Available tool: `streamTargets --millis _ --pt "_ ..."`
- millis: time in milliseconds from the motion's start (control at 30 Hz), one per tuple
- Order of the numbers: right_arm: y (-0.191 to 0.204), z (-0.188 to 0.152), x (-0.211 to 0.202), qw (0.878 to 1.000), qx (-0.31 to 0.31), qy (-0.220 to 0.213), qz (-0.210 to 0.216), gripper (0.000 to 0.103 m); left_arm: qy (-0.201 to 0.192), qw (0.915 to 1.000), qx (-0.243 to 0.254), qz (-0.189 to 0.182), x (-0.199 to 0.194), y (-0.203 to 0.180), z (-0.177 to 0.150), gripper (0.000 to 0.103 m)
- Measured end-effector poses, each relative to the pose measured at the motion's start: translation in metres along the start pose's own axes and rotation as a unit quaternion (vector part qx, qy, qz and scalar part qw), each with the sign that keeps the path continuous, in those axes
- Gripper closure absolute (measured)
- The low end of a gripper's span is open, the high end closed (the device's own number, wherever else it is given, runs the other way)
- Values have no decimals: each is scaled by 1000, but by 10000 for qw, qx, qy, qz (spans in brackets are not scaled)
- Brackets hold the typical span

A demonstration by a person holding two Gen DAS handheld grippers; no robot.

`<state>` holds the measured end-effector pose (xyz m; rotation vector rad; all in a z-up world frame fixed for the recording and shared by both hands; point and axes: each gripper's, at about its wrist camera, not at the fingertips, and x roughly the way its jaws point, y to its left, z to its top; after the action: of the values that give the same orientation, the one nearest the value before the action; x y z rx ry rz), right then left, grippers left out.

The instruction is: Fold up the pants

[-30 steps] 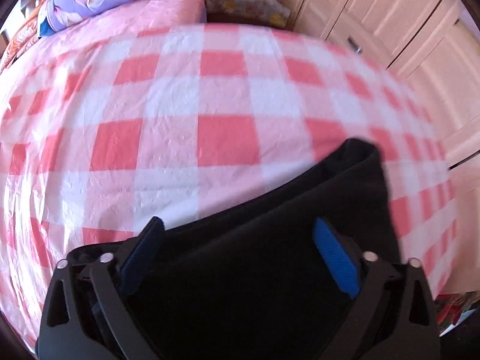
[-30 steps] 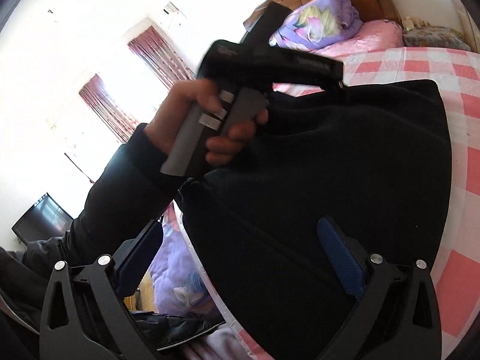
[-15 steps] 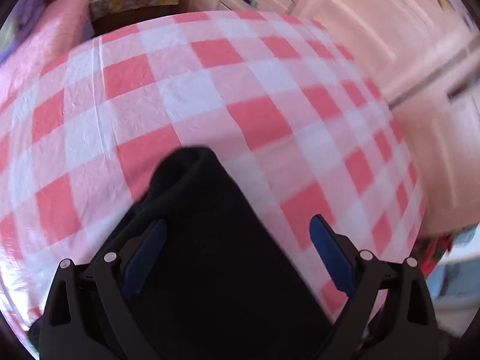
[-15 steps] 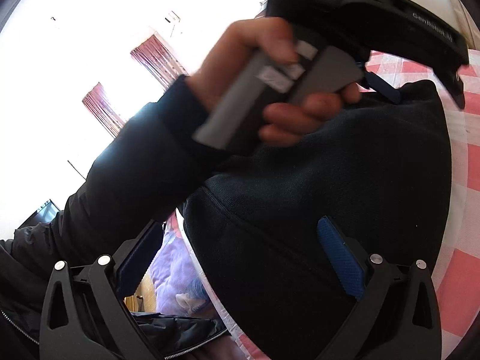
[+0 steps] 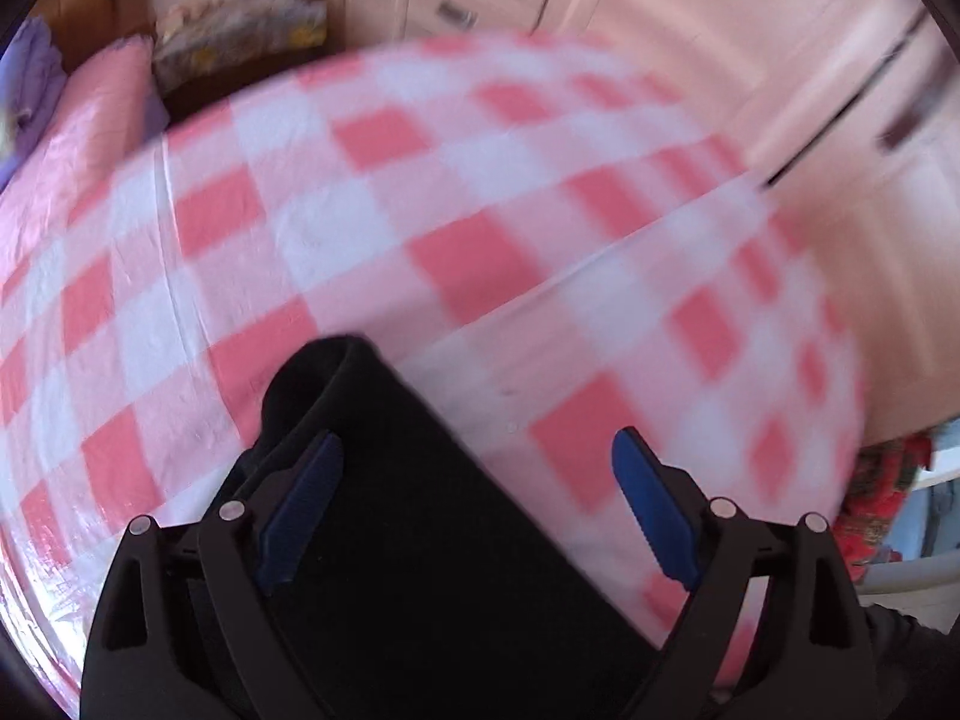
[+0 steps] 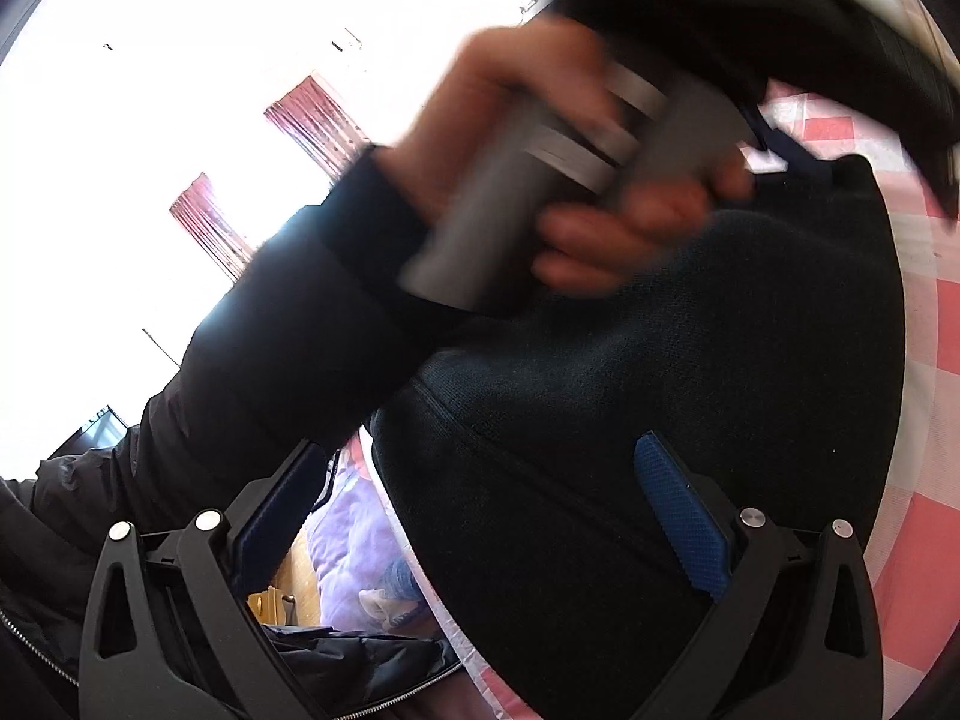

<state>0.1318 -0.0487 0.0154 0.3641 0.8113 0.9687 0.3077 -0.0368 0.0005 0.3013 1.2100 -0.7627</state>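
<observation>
You have one pair of black pants (image 5: 420, 540) lying on the bed (image 5: 198, 264), already doubled into a thick, narrow bundle; its rounded folded end points toward the middle of the checked sheet, and the rest runs back under your left claw (image 5: 474, 510). In the right wrist view the same dark cloth (image 6: 690, 390) fills the space ahead of your right claw (image 6: 498, 504), with the sheet showing along its far edge.

Your left claw is spread wide, its blue pads (image 5: 654, 516) standing apart over the cloth and pinching nothing. Your right claw is likewise spread, one pad over the fabric and the other off its edge, gripping nothing. Your left hand (image 6: 600, 192) on its gripper handle sits above the far part of the bundle.

By my reading, you are between folds: the pants look folded at least once, and neither claw has hold of an edge. The next move calls for you to lower one claw onto an end of the bundle, close on all the layers together, and carry it over to the other end. The layers are thick, so take a deep bite or the lower ones may slip out.

Count: one pair of pants, two claws, one hand in view, one bed, one wardrobe (image 5: 750, 30) beyond it.
</observation>
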Motion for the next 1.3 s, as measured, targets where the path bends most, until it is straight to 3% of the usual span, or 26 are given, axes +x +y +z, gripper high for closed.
streamTargets --millis 33,67,133,300,400,467,567,600,733,800,900,1000,1100,1200,1300 --pt "0 0 0 10000 -6 -1 -27 4 -123 9999 100 23 4 0 0 3" --pt "1 0 -1 10000 -9 -8 -44 4 -173 9998 101 -18 4 1 1 2" --pt "2 0 -1 10000 -11 -30 -52 4 -261 9996 67 73 4 0 4 2" --pt "4 1 -1 9999 -48 -64 -109 4 -680 9926 816 590 8 -16 -14 2" --pt "5 -1 0 9999 -56 -88 -112 4 -1139 9914 561 315 -4 -5 -13 3" --pt "6 -2 0 9998 -66 -107 -122 4 -1381 9885 318 533 -8 7 -12 10" --pt "9 -2 0 9998 -81 -101 -147 4 -1608 9864 -261 -198 -16 34 -13 11" --pt "9 -2 -1 9998 -72 -96 -145 4 -1717 9844 -353 -169 -21 36 -14 11" --pt "8 -1 -3 9999 28 -110 -119 4 -2353 9686 -516 607 -79 39 -26 9" --pt "8 -1 -3 9998 48 -119 -150 4 -2506 9607 -613 1027 -120 40 -44 3" --pt "10 0 -4 9996 -2 -124 -246 4 -2457 9516 -684 1714 -162 38 -87 2" --pt "11 1 -4 9994 -12 -135 -306 4 -2129 9641 -773 1386 -169 43 -137 2" --pt "20 2 -10 9990 27 -188 -411 4 -1898 9698 -850 1272 -152 49 -179 2" --pt "39 2 -5 9990 -331 -141 -267 4 -1756 9715 -873 1328 -128 59 -200 2" --pt "62 0 17 9970 -737 212 -100 4 -1650 9725 -1067 1247 -112 77 -203 2"
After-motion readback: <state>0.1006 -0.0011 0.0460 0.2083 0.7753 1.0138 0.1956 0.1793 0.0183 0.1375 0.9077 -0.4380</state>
